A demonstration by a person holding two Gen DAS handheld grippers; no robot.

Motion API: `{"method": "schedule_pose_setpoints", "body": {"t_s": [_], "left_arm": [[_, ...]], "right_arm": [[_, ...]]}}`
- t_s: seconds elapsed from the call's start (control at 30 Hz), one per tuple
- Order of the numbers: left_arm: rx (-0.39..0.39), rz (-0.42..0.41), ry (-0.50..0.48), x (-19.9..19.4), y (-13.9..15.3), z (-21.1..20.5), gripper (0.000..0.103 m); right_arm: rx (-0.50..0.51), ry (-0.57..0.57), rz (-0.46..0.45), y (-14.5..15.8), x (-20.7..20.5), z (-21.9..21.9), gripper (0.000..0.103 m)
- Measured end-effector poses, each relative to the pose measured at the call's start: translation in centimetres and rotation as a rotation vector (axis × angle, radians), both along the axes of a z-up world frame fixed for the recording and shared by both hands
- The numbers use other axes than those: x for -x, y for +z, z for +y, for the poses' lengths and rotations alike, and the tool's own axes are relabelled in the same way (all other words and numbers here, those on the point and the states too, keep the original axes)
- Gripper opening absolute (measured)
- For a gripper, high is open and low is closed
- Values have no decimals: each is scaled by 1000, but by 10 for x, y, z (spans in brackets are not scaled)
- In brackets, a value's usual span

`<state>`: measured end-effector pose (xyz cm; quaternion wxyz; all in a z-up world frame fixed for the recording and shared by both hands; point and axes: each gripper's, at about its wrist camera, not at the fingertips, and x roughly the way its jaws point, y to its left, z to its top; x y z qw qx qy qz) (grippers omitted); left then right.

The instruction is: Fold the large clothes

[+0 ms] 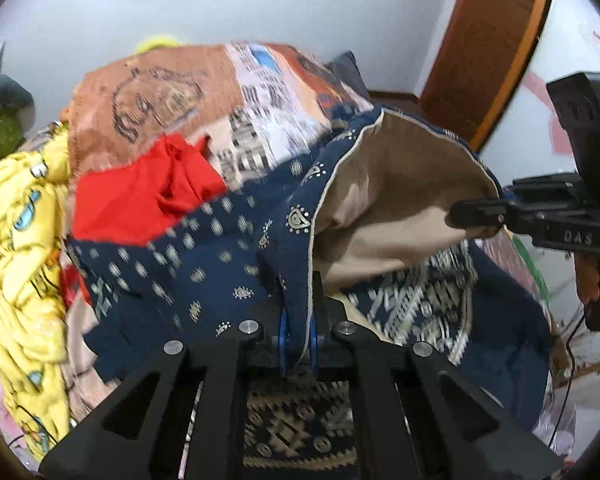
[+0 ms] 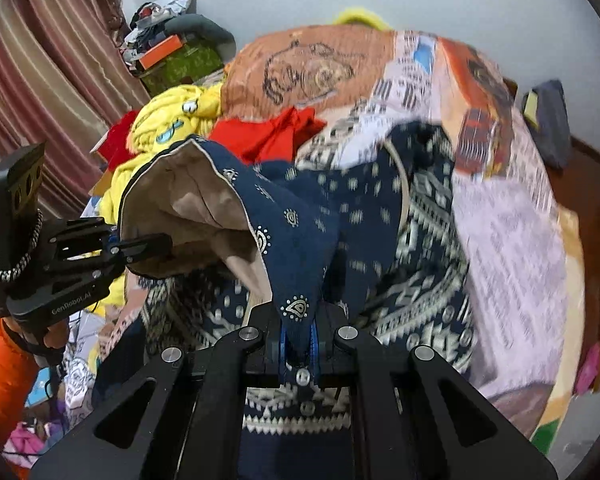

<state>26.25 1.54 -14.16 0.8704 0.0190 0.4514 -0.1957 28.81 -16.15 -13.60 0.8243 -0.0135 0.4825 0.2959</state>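
A large navy blue patterned garment (image 1: 204,264) with a beige lining (image 1: 384,200) hangs lifted over the bed; it also shows in the right wrist view (image 2: 300,216). My left gripper (image 1: 298,312) is shut on its piped edge. My right gripper (image 2: 298,320) is shut on another part of the same edge. Each gripper shows in the other's view: the right one (image 1: 476,216) at the far right, the left one (image 2: 148,246) at the left, both pinching the cloth. The opening with the lining spreads between them.
The bed carries a printed orange and white bedsheet (image 1: 188,96), a red cloth (image 1: 148,196) and a yellow cartoon blanket (image 1: 20,248). A wooden door (image 1: 496,40) is at the right, a striped curtain (image 2: 48,64) at the left, clutter near the wall (image 2: 168,52).
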Motion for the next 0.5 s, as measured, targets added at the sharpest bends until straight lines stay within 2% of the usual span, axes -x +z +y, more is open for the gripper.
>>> {"method": "schedule_pose_setpoints", "body": {"t_s": [0.13, 0.3, 0.5], "left_arm": [[12, 57, -16, 16, -18, -3, 11], [-17, 86, -29, 37, -32, -9, 32], [5, 52, -28, 56, -16, -3, 37]], "right_arm": [[5, 10, 20, -13, 13, -6, 8], [23, 33, 37, -24, 23, -9, 12], [26, 49, 8, -14, 37, -16, 12]]}}
